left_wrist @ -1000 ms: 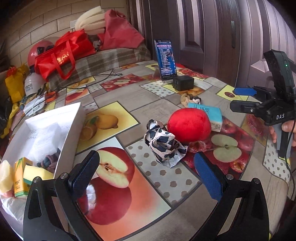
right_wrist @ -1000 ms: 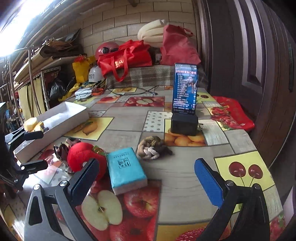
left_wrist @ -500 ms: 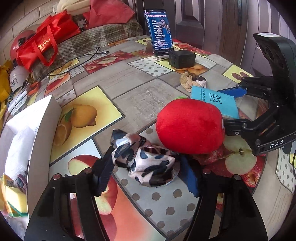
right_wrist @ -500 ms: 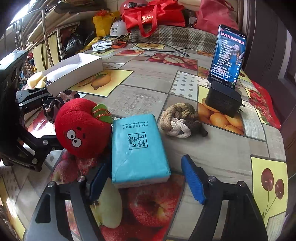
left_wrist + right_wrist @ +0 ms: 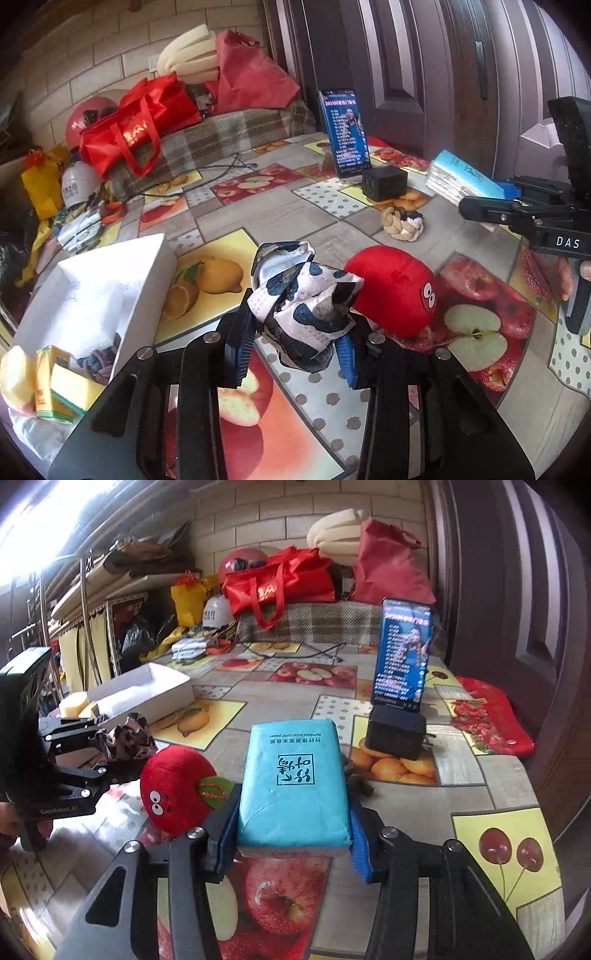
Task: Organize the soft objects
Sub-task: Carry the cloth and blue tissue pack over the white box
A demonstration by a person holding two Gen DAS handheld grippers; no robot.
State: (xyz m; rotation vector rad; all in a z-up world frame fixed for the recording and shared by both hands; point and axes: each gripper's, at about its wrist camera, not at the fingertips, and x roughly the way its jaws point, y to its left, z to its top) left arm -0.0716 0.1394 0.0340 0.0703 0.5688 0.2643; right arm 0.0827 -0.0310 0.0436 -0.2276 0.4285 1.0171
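A: Claws, how many, and what do they hold?

B: Two. The left claw [image 5: 295, 350] is closed on one cloth [image 5: 301, 306], white with dark spots, lifted above the bench [image 5: 288, 210]. The right claw [image 5: 291, 834] is closed on one blue tissue pack [image 5: 293, 786], also off the surface.

A: What soft things lie on the bench?

B: One red plush apple [image 5: 391, 290], just beside the cloth, and one rope knot [image 5: 402, 224] behind it. One white box [image 5: 110, 288] stands at the left. Inside I count two yellow sponges [image 5: 74, 387], one small carton [image 5: 50, 373] and one more rope piece [image 5: 99, 363], partly hidden.

A: Other things?

B: One phone [image 5: 402, 653], upright, with one black block [image 5: 396, 731] in front of it.

A: And the surface, the room?

B: The bench has a cloth cover printed with fruits: apples, lemons, cherries. Behind is a brick wall [image 5: 92, 55], a dark door [image 5: 424, 74] at the right, two red bags [image 5: 280, 579] on a plaid blanket, and metal shelves [image 5: 85, 602] at the left.
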